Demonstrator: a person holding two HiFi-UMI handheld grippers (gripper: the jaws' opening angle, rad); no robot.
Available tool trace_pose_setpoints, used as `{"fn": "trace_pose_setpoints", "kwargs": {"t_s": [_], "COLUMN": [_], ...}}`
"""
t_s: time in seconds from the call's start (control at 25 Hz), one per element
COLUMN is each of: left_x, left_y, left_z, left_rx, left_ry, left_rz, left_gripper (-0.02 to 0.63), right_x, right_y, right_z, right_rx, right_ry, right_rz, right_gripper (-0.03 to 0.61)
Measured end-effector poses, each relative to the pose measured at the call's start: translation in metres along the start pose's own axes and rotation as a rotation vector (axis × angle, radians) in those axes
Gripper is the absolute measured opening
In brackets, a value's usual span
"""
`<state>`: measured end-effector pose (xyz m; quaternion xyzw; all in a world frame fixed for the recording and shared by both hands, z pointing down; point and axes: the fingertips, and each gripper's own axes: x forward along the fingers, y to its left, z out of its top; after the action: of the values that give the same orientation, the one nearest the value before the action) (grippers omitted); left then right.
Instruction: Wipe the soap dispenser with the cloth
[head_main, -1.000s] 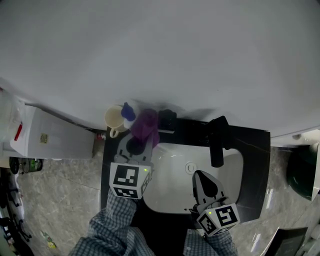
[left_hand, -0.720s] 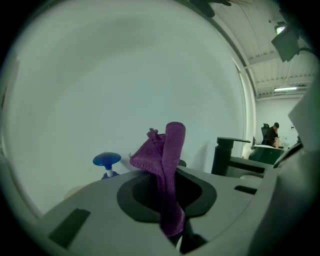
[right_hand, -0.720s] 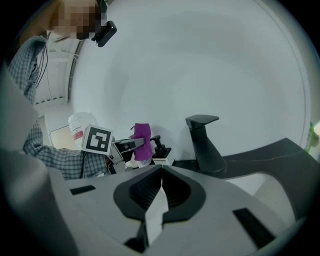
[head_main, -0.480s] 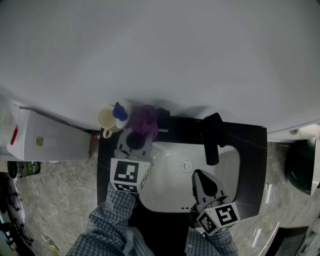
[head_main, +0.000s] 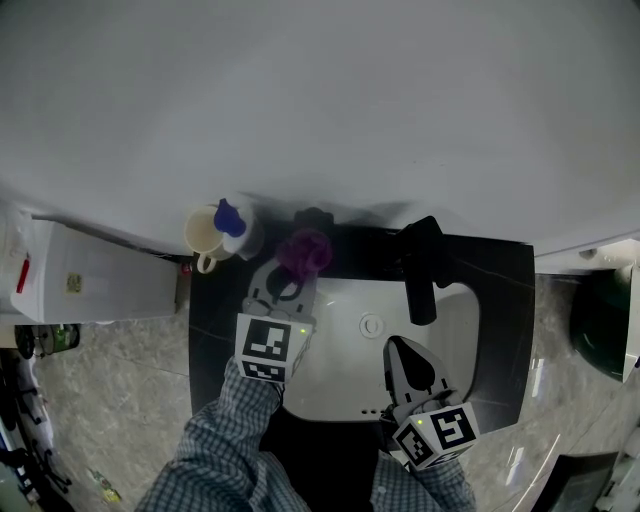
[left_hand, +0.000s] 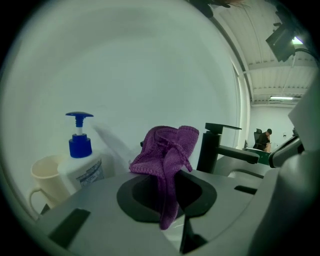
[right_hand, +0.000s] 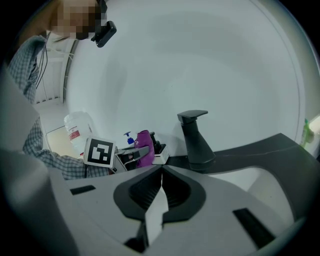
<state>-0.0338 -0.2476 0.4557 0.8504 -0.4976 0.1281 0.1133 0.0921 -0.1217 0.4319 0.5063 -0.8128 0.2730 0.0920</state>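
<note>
Against a plain white wall (head_main: 320, 100), a black counter (head_main: 505, 300) carries a white sink basin (head_main: 340, 375) set into its middle. A black faucet (head_main: 422, 270) stands at the counter's back edge, right of center, with its spout reaching out over the basin. The left gripper (head_main: 290, 285) is held over the basin's back left rim, pointing toward the wall. Its jaws are clamped on a purple cloth (head_main: 304, 252), which bunches up above the tips while a strip of it hangs down between them. The right gripper (head_main: 398, 348) hovers over the front of the basin with its jaws pressed together and nothing between them. The soap dispenser (head_main: 232, 222), a white bottle with a blue pump, stands at the counter's back left corner. In the left gripper view it stands to the left of the cloth, and a clear gap separates the two. A cream cup (head_main: 203, 235) sits just beside the dispenser, on its left, at the counter's left edge.
</note>
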Motion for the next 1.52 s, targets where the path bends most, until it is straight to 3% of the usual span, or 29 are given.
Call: {"fn": "trace_pose_setpoints", "kwargs": {"t_s": [0.2, 0.72, 1.12, 1.36, 1.52], "left_x": [0.003, 0.004, -0.02, -0.012, 0.002], "left_y": [-0.007, -0.041, -0.029, -0.016, -0.019], "left_z": [-0.009, -0.037, 0.03, 0.064, 0.064], "left_rx": [-0.028, -0.008, -0.094, -0.065, -0.062], "left_ry": [0.002, 0.146, 0.001, -0.056, -0.05], "left_rz": [-0.028, -0.103, -0.026, 0.001, -0.012], "left_gripper": [0.06, 0.06, 0.06, 0.06, 0.06], "right_x": [-0.003, -0.018, -0.029, -0.035, -0.035], "right_y": [-0.001, -0.005, -0.006, -0.01, -0.014], "right_z": [-0.004, -0.008, 0.0, 0.002, 0.001], "right_rx": [0.004, 0.014, 0.011, 0.011, 0.02], "right_ry": [0.003, -0.009, -0.028, -0.031, -0.029], "right_rz": [-0.006, -0.014, -0.009, -0.022, -0.035], "right_gripper": [0.018, 0.018, 0.018, 0.018, 0.018]}}
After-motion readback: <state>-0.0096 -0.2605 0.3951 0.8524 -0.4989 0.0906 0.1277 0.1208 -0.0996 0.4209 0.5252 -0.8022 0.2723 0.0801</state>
